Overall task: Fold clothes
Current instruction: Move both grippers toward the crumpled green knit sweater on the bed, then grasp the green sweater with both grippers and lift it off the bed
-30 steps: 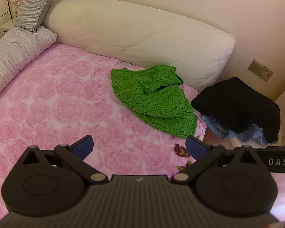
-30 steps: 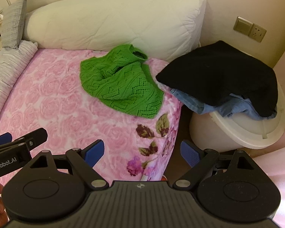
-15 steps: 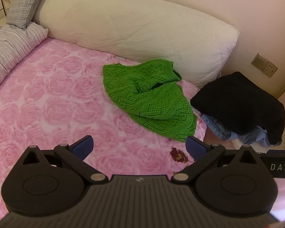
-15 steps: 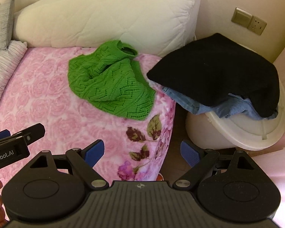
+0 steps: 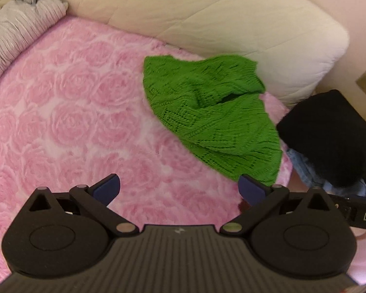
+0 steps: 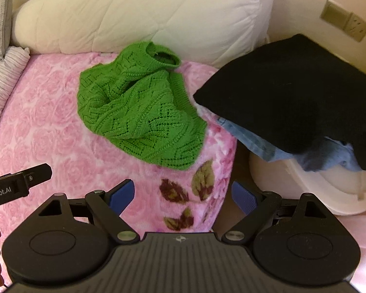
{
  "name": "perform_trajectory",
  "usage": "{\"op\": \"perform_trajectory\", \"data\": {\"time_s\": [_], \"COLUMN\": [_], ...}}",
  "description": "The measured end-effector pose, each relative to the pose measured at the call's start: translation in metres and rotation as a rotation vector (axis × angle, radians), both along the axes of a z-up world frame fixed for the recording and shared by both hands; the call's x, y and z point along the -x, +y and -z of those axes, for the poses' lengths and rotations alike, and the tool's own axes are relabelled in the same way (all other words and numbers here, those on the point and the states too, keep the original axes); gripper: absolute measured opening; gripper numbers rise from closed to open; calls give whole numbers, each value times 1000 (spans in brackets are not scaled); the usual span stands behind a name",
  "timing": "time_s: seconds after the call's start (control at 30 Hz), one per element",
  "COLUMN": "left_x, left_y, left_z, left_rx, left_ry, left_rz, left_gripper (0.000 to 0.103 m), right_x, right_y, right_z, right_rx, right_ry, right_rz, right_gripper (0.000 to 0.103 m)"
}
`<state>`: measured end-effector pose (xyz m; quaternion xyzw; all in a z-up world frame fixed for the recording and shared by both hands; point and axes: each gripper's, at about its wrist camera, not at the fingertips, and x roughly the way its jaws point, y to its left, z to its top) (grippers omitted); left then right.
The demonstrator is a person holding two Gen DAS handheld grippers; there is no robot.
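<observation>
Hidden under the black folded garment [image 6: 292, 92]: most of the blue denim piece [image 6: 258, 144], with only its lower edges showing over the round white plastic lid [image 6: 329, 190]. Cut off at the frame edges: the grey striped bolster [image 5: 17, 36] and the tan wall socket plate [image 6: 345, 19]. Blurred in the left wrist view: the knit pattern and the rose print. Readable on the left gripper's side as seen from the right wrist: "Robot.AI", start clipped; on the other gripper's side as seen from the left wrist: "DA", end clipped. Left gripper [image 5: 179, 188] spread wide, blue-padded fingers [image 5: 107, 188] empty, hovering over the pink rose-patterned fleece blanket [image 5: 61, 122]. Right gripper [image 6: 183, 194] likewise spread wide and empty, above the blanket's leaf-printed edge. Crumpled green openwork knitted sweater [image 6: 139, 112] lying ahead of both pairs of fingers, beyond the tips and untouched, close to the left gripper's right fingertip, against the cream quilted bolster pillow [image 6: 146, 14].
</observation>
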<state>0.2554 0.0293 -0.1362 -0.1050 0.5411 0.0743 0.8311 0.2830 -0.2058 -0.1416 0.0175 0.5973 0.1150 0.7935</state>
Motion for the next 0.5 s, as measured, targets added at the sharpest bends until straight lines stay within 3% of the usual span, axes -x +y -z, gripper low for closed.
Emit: {"op": "perform_trajectory", "data": {"time_s": [0.23, 0.5], "left_x": [-59, -121], "left_y": [13, 31], "left_z": [42, 94], "left_rx": [40, 111], "left_ry": [51, 96], "left_rz": [-28, -91], "left_gripper": [102, 102], "right_x": [-50, -102], "right_y": [13, 27], "right_z": [49, 96], "right_rx": [-50, -86], "right_ry": [37, 57], "right_rz": [-17, -22], "right_gripper": [75, 76]}}
